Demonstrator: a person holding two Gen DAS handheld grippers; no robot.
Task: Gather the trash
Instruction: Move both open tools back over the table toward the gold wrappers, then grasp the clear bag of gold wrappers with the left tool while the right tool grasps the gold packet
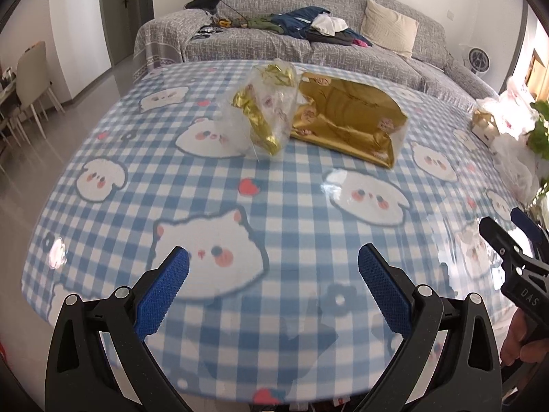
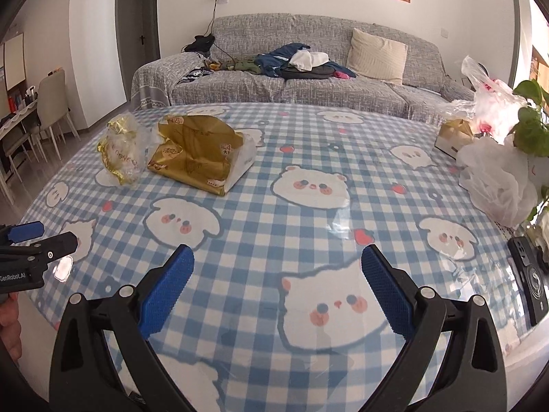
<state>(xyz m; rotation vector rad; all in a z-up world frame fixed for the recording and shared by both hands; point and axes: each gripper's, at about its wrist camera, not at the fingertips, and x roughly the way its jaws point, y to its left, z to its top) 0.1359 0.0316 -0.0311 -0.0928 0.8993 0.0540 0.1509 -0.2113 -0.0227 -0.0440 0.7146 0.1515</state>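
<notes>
On the left gripper (image 2: 25, 237) "GenRobot.AI" reads, "DAS" on the right gripper (image 1: 514, 230); both fingers spread.

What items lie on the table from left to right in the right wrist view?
Clear wrapper with gold foil → gold tissue pack → small gold and white box → white plastic bag → black phone.

Tablecloth (image 2: 308, 130): blue/white check w/ white cartoon animals. Wrapper (image 2: 195, 147): gold. Bag (image 2: 121, 152): clear w/ gold. Sofa (image 2: 308, 89): grey. Gripper pads (image 2: 168, 295): blue.
</notes>
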